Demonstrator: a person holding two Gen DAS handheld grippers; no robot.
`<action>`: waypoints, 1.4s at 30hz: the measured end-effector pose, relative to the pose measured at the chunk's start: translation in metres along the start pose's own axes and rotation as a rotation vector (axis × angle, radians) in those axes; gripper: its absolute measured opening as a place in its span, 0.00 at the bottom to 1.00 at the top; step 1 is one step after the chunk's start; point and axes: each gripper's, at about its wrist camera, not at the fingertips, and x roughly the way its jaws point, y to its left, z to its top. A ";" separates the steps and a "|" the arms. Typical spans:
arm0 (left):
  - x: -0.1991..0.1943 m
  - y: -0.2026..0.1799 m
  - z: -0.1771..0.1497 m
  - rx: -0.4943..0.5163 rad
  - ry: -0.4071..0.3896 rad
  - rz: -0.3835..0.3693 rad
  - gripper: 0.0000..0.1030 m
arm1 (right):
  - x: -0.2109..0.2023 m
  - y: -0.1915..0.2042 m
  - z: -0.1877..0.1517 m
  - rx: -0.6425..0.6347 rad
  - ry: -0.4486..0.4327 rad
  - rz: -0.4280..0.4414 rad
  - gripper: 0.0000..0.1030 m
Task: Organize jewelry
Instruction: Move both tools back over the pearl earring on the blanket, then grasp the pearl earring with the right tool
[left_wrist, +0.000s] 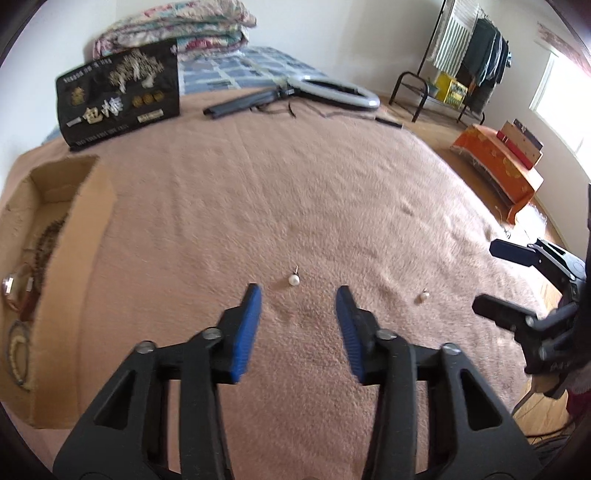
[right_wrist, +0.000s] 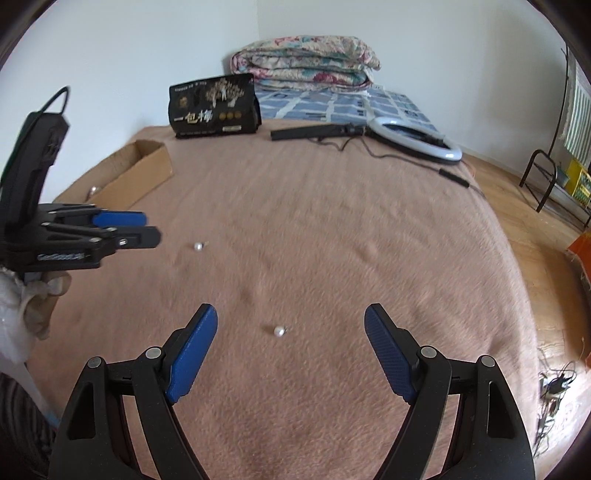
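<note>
Two pearl stud earrings lie on the pink-brown blanket. One pearl lies just ahead of my open, empty left gripper, between its fingertips; it also shows in the right wrist view. The other pearl lies between the tips of my open, empty right gripper; it also shows in the left wrist view. A cardboard box at the left holds bracelets, beads and a watch. The right gripper shows at the left view's right edge, the left gripper at the right view's left.
A black gift bag stands at the back of the bed. A ring light with folded stand lies behind. Folded quilts are stacked at the wall. The bed's right edge drops to a wooden floor with a clothes rack.
</note>
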 end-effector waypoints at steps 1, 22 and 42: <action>0.005 -0.001 0.000 0.003 0.007 0.001 0.37 | 0.003 0.000 -0.003 0.006 0.004 0.006 0.79; 0.061 -0.003 0.007 0.042 0.048 0.035 0.23 | 0.048 0.001 -0.014 -0.002 0.086 0.084 0.47; 0.057 -0.003 0.009 0.055 0.037 0.060 0.07 | 0.054 -0.005 -0.017 0.023 0.113 0.111 0.09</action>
